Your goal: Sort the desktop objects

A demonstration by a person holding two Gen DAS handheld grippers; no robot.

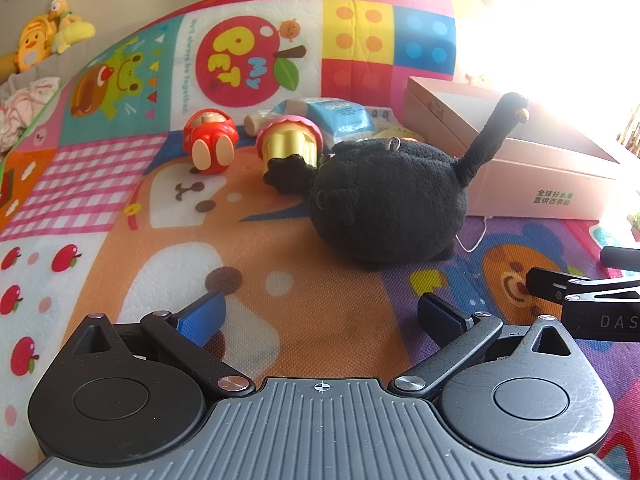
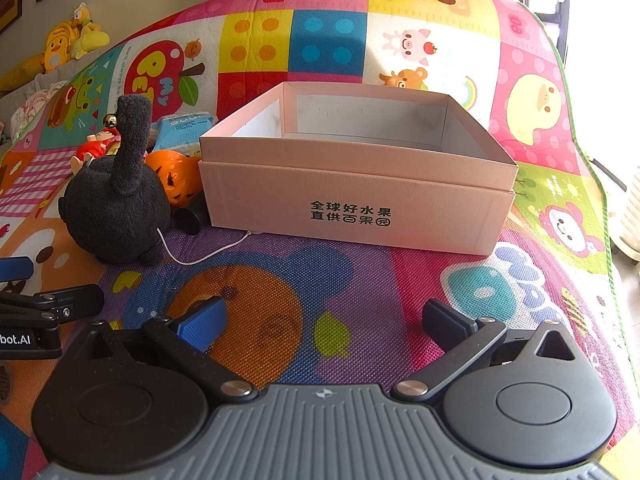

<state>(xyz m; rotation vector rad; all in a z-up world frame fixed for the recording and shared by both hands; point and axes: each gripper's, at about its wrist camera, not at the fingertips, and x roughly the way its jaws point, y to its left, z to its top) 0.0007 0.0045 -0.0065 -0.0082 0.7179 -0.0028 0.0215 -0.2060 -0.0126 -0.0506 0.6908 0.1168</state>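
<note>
A black plush cat (image 1: 384, 196) with an upright tail lies on the colourful play mat, just ahead of my left gripper (image 1: 320, 314), which is open and empty. It also shows at the left of the right wrist view (image 2: 116, 204). Behind it lie a red doll figure (image 1: 210, 140), a yellow and pink cupcake toy (image 1: 288, 140) and a blue packet (image 1: 336, 118). An orange pumpkin toy (image 2: 176, 178) sits between the cat and an open pink cardboard box (image 2: 356, 204). My right gripper (image 2: 324, 320) is open and empty in front of the box.
The box (image 1: 536, 176) stands to the right of the cat. A white string (image 2: 200, 254) trails from the cat toward the box. A black cylinder (image 2: 190, 218) lies by the box corner. Yellow plush toys (image 1: 44, 36) sit beyond the mat at far left.
</note>
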